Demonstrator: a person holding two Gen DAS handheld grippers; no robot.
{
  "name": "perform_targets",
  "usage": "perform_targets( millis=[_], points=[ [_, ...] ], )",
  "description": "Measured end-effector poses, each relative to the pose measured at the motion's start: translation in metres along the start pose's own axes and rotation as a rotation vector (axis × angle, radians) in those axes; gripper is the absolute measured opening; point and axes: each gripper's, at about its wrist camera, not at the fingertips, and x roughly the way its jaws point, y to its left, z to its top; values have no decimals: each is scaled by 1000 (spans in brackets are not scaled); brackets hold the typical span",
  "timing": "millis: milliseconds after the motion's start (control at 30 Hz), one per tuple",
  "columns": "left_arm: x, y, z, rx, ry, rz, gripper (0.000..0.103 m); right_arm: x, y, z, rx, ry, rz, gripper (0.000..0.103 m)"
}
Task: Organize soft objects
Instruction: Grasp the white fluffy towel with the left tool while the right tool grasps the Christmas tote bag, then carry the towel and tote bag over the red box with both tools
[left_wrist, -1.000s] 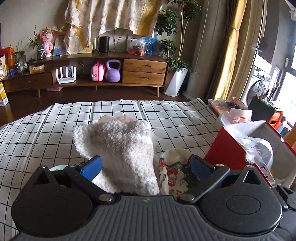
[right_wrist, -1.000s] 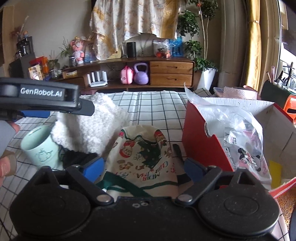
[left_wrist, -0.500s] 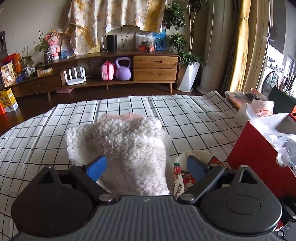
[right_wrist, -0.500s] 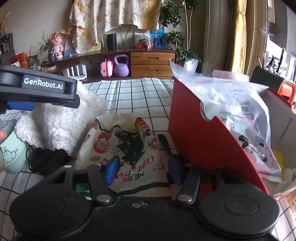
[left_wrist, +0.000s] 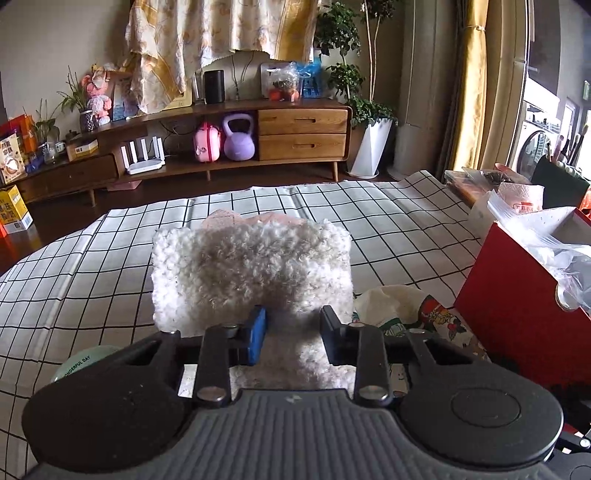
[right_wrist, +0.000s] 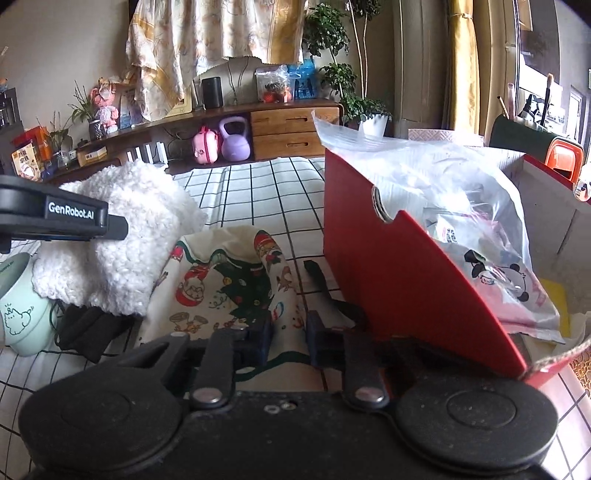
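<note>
Tongs, left (left_wrist: 291, 334): closed on white fluffy knitted cloth (left_wrist: 251, 273), held above checked worktop (left_wrist: 388, 229). Tongs, right (right_wrist: 289, 334): closed on cream Christmas-print fabric (right_wrist: 221, 291) lying on worktop. Step: both grasped. Next, probably: carry each into red cardboard box (right_wrist: 399, 288), clearing its plastic bag (right_wrist: 443, 206).

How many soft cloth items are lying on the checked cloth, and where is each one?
2 clearly. The white fluffy textile is held in the left gripper; the Christmas-print cloth, to its right beside the red box, is held in the right gripper. Something pink shows behind the fluffy one.
</note>
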Motion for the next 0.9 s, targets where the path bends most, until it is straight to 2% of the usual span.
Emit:
perform_targets(
  millis=[33, 167, 467, 900],
  points=[
    [-1, 0, 0, 4, -2, -3, 16, -1, 1, 0, -4, -6, 6, 14],
    [-6, 0, -2, 17, -17, -13, 9, -13, 0, -1, -12, -43, 31, 8],
    [-44, 5, -1, 7, -83, -80, 7, -52, -7, 4, -26, -117, 96, 5],
    [-109, 6, 3, -32, -117, -167, 7, -123, -44, 19, 43, -185, 143, 4]
  ],
)
